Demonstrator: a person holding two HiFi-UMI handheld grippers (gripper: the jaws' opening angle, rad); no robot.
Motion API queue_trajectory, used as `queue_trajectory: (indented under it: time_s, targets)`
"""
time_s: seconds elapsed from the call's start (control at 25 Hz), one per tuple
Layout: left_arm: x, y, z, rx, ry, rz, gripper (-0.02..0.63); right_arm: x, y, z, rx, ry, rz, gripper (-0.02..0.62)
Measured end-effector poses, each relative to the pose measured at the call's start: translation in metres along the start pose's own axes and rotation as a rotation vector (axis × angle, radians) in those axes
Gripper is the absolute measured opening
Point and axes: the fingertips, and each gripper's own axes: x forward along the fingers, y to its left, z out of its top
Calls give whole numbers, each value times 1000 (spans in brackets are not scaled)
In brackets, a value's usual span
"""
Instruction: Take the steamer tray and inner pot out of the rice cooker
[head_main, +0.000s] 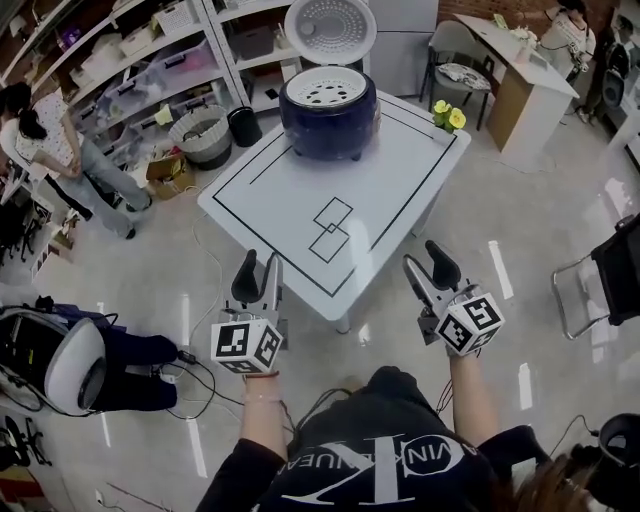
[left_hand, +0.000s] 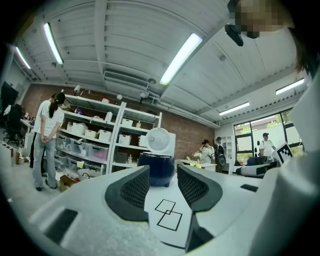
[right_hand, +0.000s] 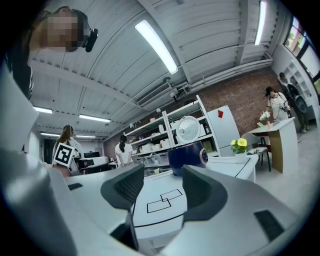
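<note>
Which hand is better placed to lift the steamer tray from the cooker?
Probably left: the rice cooker sits centred between the left tongs; the right tongs stand further aside. Both are open.

Upside-down white letters "VIN K", partly legible, on person's black top (head_main: 385, 462)

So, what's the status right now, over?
Left gripper and right gripper open, empty, short of table. Rice cooker lid up, steamer tray inside. Nothing in the way.
</note>
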Motion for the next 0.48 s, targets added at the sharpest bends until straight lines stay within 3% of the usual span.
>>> queue_trajectory:
  time_s: [0.24, 0.48]
  targets:
    - [37, 8, -13, -17, 28, -23, 146, 28, -26, 3, 5, 2, -24, 221]
    - [86, 26, -5, 15, 33, -20, 146, 91, -49, 18, 7, -14, 18, 221]
